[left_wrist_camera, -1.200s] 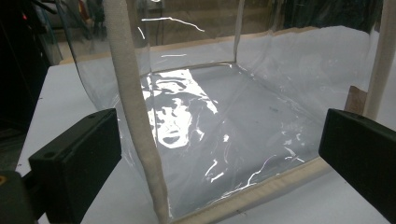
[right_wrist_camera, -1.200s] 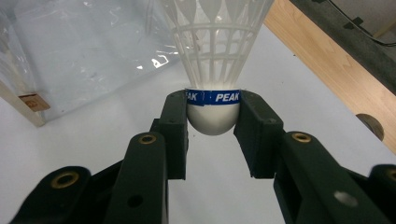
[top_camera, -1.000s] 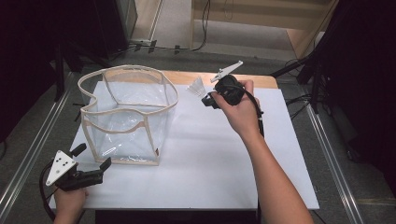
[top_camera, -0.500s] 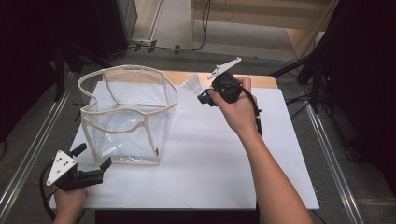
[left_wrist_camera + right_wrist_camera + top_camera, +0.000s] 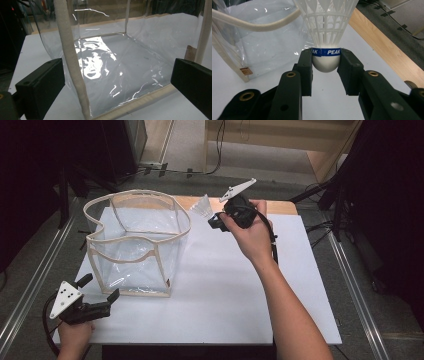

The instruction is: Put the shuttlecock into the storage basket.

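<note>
A white plastic shuttlecock (image 5: 325, 37) with a blue PEAK band has its round cork pinched between the pads of my right gripper (image 5: 325, 65). In the high view the shuttlecock (image 5: 202, 208) is held above the table's far edge, just right of the clear bag. My right gripper (image 5: 216, 220) points left toward it. The clear plastic bag (image 5: 136, 245) with cream fabric edging stands open on the white table. My left gripper (image 5: 100, 292) rests at the near left corner, jaws wide apart, facing the bag's (image 5: 120, 65) near lower edge with nothing between them.
The white tabletop (image 5: 225, 295) has free room to the right of the bag and in front. A wooden strip (image 5: 280, 207) runs along the far edge. Metal rails (image 5: 357, 285) flank the table on both sides.
My right hand with the shuttlecock has shifted slightly away and upward. The left gripper and the bag have stayed put.
</note>
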Demonstrator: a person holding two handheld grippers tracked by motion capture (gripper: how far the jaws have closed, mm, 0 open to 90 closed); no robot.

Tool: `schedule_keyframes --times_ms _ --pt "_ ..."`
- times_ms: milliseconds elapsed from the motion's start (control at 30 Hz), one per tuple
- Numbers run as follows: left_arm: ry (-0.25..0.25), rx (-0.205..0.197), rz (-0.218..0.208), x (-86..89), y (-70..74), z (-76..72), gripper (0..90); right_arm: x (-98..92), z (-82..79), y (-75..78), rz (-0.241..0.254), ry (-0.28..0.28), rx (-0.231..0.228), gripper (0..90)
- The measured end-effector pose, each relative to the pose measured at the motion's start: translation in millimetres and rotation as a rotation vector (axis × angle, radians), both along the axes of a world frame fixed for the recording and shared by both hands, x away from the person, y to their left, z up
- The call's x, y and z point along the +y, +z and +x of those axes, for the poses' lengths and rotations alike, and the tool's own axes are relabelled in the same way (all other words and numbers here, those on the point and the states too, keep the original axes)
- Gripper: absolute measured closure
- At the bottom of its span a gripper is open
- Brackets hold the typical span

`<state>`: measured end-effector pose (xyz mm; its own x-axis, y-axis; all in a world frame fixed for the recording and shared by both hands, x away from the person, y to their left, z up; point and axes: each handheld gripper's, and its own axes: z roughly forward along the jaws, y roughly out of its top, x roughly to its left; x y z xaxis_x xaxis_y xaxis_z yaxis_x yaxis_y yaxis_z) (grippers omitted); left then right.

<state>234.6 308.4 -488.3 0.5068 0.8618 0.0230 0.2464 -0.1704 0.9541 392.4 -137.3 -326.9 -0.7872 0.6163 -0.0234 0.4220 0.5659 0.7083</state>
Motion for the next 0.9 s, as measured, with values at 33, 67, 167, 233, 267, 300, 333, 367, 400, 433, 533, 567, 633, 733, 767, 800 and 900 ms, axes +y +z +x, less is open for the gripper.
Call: schedule_keyframes --times_ms 33,67,167,233,267,300,333,367,400,433,533,567,633,733,767,800,900 --pt "0.000 0.000 0.001 0.0 0.0 0.0 0.0 0.6 0.0 0.8 -0.001 0.001 -0.001 63.0" --pt "0.000 0.000 0.001 0.0 0.0 0.0 0.0 1.1 -0.1 1.0 -0.001 0.002 -0.004 63.0" --pt "-0.001 0.000 0.000 0.0 0.0 0.1 0.0 3.2 -0.3 2.3 0.003 0.006 -0.008 63.0" --pt "-0.001 0.000 0.000 -0.1 -0.1 0.1 0.0 4.5 -0.6 3.5 0.007 0.007 -0.010 63.0" --pt "-0.001 0.001 0.001 -0.1 0.0 0.1 0.0 5.0 -0.9 4.2 0.005 0.005 -0.009 63.0" --pt "-0.001 0.001 0.001 0.0 0.0 0.1 0.0 5.5 -0.7 4.8 0.007 0.010 -0.013 63.0" --pt "-0.002 0.000 -0.001 0.0 0.0 0.2 0.0 5.8 -0.7 5.2 0.009 0.010 -0.012 63.0" --pt "-0.002 0.001 -0.002 0.0 0.0 0.3 0.0 6.8 -0.8 5.9 0.013 0.009 -0.013 63.0" --pt "-0.002 0.001 -0.001 0.0 0.0 0.3 0.0 7.5 -1.0 6.3 0.014 0.010 -0.012 63.0" --pt "-0.001 0.002 0.000 -0.1 0.0 0.2 0.0 8.2 -0.8 6.8 0.015 0.016 -0.016 63.0" --pt "-0.002 0.002 0.001 -0.1 0.1 0.1 0.0 11.0 -0.9 8.6 0.018 0.020 -0.021 63.0" --pt "-0.002 0.002 0.001 -0.1 0.0 0.2 0.0 12.3 -1.2 9.3 0.020 0.019 -0.019 63.0" --pt "-0.003 0.002 0.000 -0.1 0.0 0.2 0.0 13.8 -1.1 10.2 0.021 0.024 -0.023 63.0" --pt "-0.002 0.004 0.001 -0.1 0.1 0.3 0.0 16.8 -1.1 11.8 0.025 0.031 -0.022 63.0" --pt "-0.002 0.003 0.001 -0.1 0.1 0.3 0.0 17.7 -1.0 12.2 0.026 0.031 -0.023 63.0" --pt "-0.003 0.003 0.001 -0.1 0.1 0.3 0.0 18.7 -0.8 12.5 0.029 0.033 -0.025 63.0" --pt "-0.004 0.003 0.001 -0.1 0.1 0.4 0.0 21.4 -0.6 14.0 0.031 0.039 -0.027 63.0"
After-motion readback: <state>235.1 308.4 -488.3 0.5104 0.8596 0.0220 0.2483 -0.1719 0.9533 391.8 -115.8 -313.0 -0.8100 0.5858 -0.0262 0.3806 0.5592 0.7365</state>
